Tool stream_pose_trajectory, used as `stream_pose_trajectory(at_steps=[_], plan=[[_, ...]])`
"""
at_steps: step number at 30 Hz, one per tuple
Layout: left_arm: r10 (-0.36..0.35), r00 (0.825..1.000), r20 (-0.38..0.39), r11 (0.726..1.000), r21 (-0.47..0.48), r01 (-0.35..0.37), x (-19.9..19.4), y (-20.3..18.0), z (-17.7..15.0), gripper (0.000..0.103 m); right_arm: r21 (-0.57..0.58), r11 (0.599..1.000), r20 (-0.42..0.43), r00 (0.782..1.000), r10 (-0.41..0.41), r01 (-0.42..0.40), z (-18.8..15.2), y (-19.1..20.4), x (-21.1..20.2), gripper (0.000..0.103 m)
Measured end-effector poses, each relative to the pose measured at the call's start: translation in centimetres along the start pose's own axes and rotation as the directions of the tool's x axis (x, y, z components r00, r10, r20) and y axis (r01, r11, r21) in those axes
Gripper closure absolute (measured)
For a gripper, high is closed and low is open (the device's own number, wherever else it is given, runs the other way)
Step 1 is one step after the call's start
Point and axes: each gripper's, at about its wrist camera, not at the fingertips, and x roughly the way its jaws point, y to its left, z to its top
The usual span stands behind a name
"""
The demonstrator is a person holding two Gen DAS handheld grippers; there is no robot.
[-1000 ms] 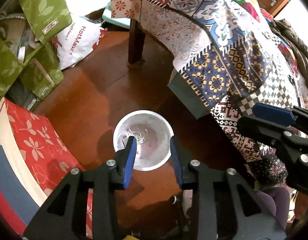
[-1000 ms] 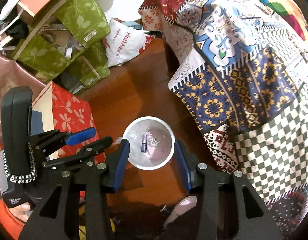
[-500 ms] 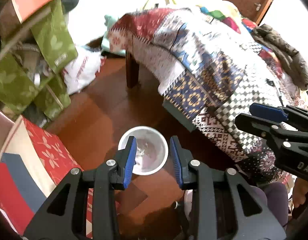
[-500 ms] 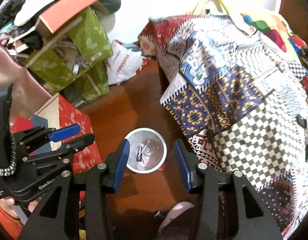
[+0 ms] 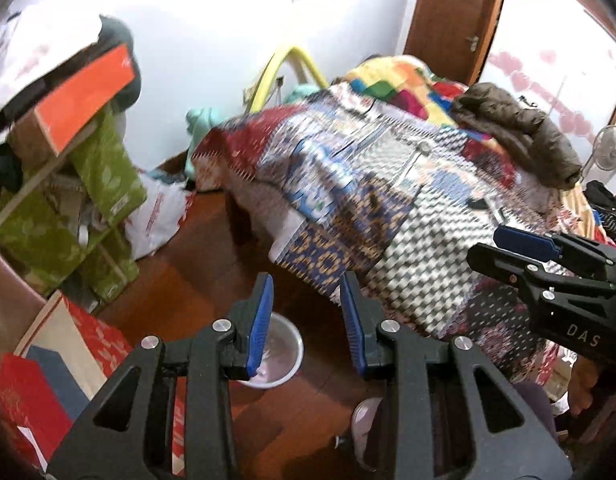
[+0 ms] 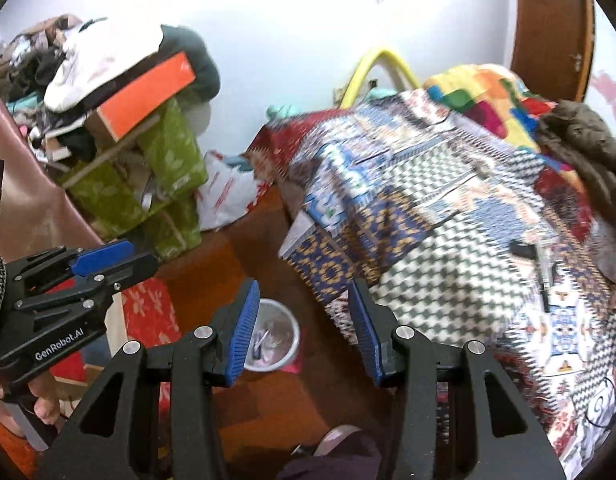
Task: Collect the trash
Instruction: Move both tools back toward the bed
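Cluttered bedroom, wooden floor [image 6: 244, 264]; white bin [image 6: 286, 330] stood beside the quilted bed [image 6: 448, 240], already holding scraps; left claw [image 5: 306, 322] and right claw [image 6: 304, 330] both gaped empty above it; dark items [image 6: 542, 276] on the bed possibly remained uncollected.

Bin [image 6: 282, 334] on floor [image 6: 228, 264] beside bed [image 6: 448, 240]

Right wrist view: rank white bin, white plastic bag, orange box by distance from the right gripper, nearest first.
From the right gripper:
1. White bin, on the floor just beyond the left fingertip.
2. White plastic bag, farther back on the floor, left of the bed.
3. Orange box, up on the pile at the wall.
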Motion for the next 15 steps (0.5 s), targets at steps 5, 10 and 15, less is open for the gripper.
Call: stream_pose_trajectory(at_steps=[5,10,15], plan=[[-0.032,0.999,0.039,0.998,0.053,0.03,-0.9,-4.2,1.6,0.07,0.026,0.999,0.064,0.997,-0.045,0.044,-0.3,-2.8,-3.3,0.06],[-0.079,0.995,0.067,0.991,0.11,0.071,-1.1,-8.6,3.3,0.07,0.064,0.994,0.113,0.989,-0.097,0.09,-0.5,-6.0,-6.2,0.06],[-0.123,0.989,0.079,0.98,0.165,0.108,-0.7,-12.9,4.8,0.068,0.104,0.986,0.143,0.979,-0.145,0.131,-0.8,-9.5,-8.2,0.06]])
